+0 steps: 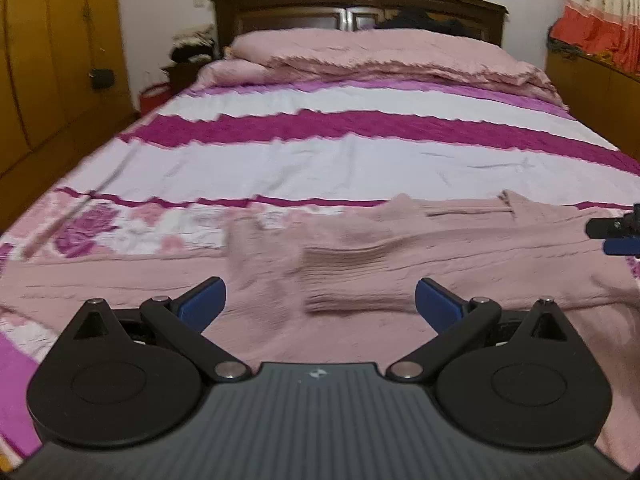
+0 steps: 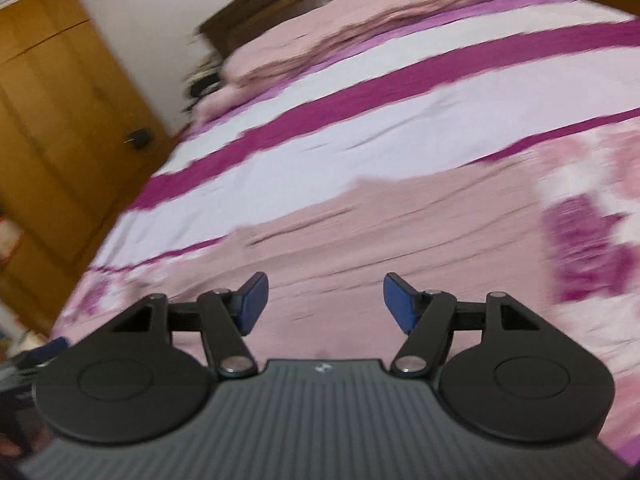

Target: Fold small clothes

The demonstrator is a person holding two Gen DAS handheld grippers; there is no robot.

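A dusty pink knitted garment lies spread across the near end of the bed, with a rumpled fold near its middle. My left gripper is open and empty, just above the garment's near part. The right gripper's tips show at the right edge of the left wrist view, over the garment's right side. In the right wrist view the same pink garment fills the middle, blurred. My right gripper is open and empty above it.
The bed has a white sheet with magenta stripes and a pink quilt at the dark wooden headboard. A wooden wardrobe stands to the left. A wooden cabinet stands to the right.
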